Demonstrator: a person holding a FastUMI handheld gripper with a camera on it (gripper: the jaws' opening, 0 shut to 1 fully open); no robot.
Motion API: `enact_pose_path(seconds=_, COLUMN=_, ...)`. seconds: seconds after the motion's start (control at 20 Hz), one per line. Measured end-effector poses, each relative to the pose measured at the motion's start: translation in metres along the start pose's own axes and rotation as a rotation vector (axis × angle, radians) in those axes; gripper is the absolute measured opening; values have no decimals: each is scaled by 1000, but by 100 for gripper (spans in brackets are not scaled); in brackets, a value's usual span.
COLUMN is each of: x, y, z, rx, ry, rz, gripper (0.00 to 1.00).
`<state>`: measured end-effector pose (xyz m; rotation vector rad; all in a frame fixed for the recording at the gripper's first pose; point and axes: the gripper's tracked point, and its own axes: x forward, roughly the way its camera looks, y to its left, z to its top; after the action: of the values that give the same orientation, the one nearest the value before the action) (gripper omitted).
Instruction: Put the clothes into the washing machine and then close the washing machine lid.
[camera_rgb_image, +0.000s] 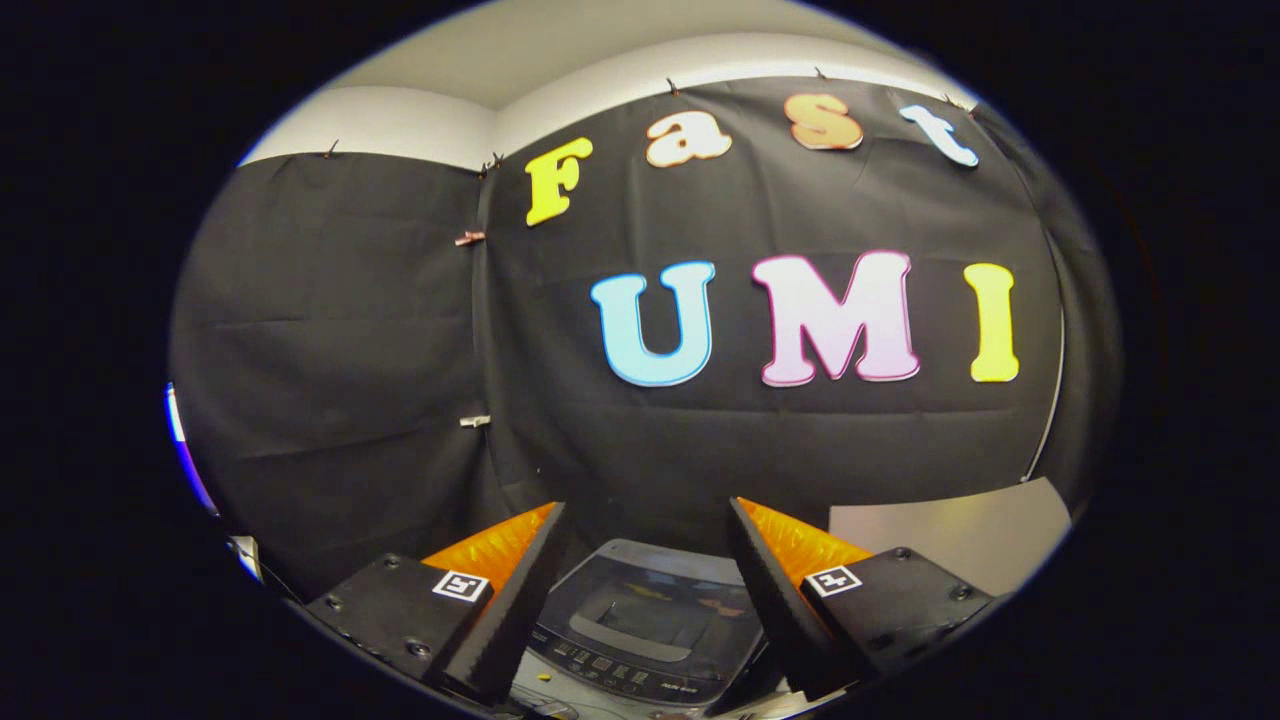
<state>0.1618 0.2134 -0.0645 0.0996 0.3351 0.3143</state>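
A grey top-loading washing machine (640, 620) stands below and just ahead of the fingers, seen between them. Its dark glass lid (650, 605) lies flat and closed, with a control panel (610, 672) along the near edge. My gripper (645, 520) hovers above the machine, open, with nothing between its fingers. No clothes can be seen from here.
The booth's black cloth wall (640, 430) hangs right behind the machine and wraps round to the left. A pale grey wall panel (960, 540) shows beyond the right finger.
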Motion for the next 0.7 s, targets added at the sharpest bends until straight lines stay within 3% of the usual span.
enact_pose_path(seconds=0.3, x=-73, y=-21, z=29, rx=-45, ry=-126, rz=-64, gripper=99)
enact_pose_path(seconds=0.7, x=-150, y=-67, z=34, rx=-61, ry=-219, rz=-142, gripper=98)
